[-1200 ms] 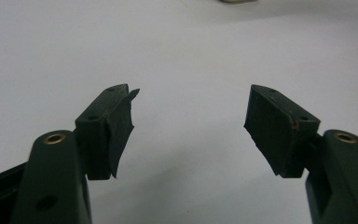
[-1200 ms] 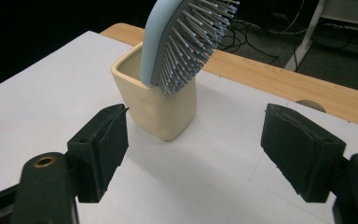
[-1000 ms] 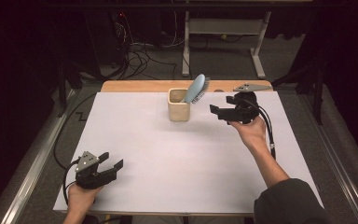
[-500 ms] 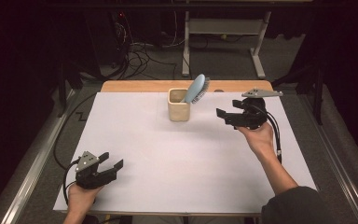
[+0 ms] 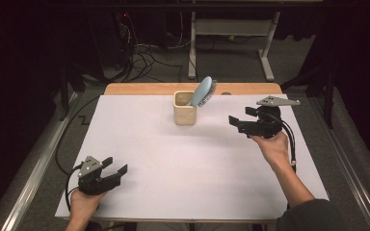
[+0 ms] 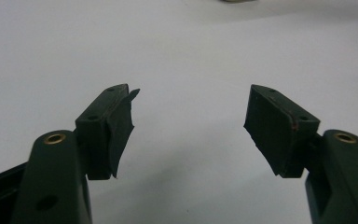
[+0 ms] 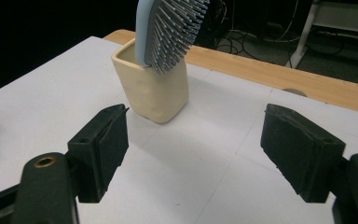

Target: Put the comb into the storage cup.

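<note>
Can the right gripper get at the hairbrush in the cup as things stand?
Probably yes: the right gripper is open and faces the hairbrush, which sticks up out of the cup, with nothing between them.

No writing to read anywhere in this moment. The cream cup (image 5: 185, 111) carries no label or brand, the pale blue hairbrush (image 5: 201, 91) standing in it shows no mark on its back, and the white counter (image 5: 183, 159) sheet bears no print, number or sign. The black fingers (image 7: 106, 140) up close show brass-ringed holes and plain pads, no lettering, and the grey three-cornered plate (image 5: 275, 101) up top is unmarked too. The dark background is too dim to make out any text.
</note>
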Motion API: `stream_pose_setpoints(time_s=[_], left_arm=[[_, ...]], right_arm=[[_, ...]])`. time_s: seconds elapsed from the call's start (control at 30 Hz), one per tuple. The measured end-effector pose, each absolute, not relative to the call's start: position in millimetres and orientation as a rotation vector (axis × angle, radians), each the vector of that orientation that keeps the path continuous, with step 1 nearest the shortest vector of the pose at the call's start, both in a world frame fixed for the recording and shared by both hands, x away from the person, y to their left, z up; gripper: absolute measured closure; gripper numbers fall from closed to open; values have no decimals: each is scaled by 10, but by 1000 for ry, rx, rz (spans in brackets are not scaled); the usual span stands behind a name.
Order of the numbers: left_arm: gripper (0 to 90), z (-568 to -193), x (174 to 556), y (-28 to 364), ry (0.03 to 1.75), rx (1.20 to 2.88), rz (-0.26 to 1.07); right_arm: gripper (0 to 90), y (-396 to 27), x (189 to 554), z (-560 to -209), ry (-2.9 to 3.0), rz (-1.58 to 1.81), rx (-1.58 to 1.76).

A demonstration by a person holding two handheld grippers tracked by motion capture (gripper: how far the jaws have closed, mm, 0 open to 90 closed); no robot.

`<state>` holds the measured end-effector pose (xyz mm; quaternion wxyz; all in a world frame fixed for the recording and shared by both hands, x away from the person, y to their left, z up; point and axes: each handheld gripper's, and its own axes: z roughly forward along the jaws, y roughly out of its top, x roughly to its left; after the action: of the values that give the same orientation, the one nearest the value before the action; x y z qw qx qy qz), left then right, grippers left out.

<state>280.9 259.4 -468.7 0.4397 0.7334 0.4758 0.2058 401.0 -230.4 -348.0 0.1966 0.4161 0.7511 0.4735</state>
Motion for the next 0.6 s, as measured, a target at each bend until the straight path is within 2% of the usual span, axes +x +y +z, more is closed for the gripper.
stream_pose_setpoints(time_s=[0.6], left_arm=[[326,-4690,2812,2593,1185,1821,510]], right_arm=[[241,-2496,3897,-3556,2070,1349,1207]])
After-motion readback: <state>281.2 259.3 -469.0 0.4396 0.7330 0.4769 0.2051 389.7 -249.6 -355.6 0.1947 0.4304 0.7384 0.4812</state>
